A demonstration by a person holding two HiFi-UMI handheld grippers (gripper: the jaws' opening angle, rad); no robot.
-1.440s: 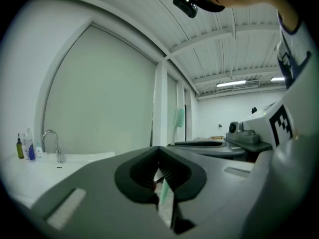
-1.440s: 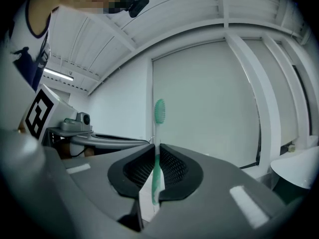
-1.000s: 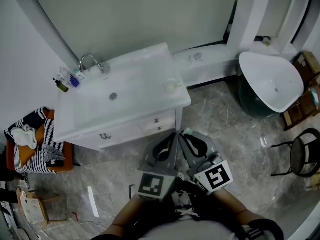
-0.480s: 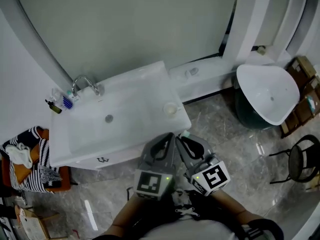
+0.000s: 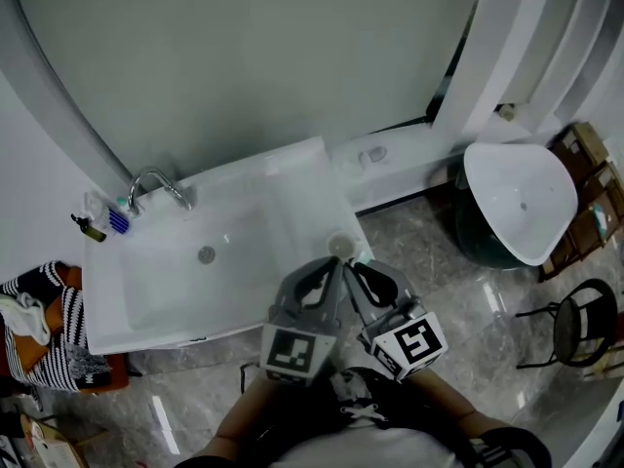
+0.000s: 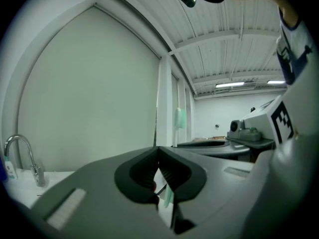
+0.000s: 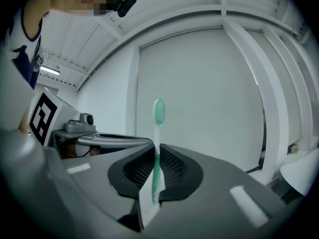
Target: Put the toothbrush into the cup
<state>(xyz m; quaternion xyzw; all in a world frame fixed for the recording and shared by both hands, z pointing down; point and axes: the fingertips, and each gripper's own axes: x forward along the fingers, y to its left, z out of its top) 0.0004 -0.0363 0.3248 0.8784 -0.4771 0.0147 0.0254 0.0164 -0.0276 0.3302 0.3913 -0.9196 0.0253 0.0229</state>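
A small white cup (image 5: 340, 246) stands on the right front corner of the white sink counter (image 5: 292, 178). My two grippers sit side by side just in front of it, at the counter's edge. My right gripper (image 5: 375, 273) is shut on a green-and-white toothbrush (image 7: 158, 133), which stands upright between the jaws with its bristle head (image 7: 158, 111) above them. My left gripper (image 5: 310, 276) has its jaws closed together at the tips (image 6: 158, 151) and holds nothing that I can see. From the left gripper view the toothbrush head (image 6: 179, 118) shows off to the right.
A chrome faucet (image 5: 151, 185) and small bottles (image 5: 102, 220) stand at the sink's back left. Striped cloth lies on an orange stool (image 5: 39, 330) at left. A white tub (image 5: 517, 208), boxes (image 5: 585, 178) and a black chair (image 5: 575, 325) are at right.
The sink and cup have slid down and closer to my grippers as I moved toward the counter. Both grippers keep their places, the right one still holding the toothbrush.
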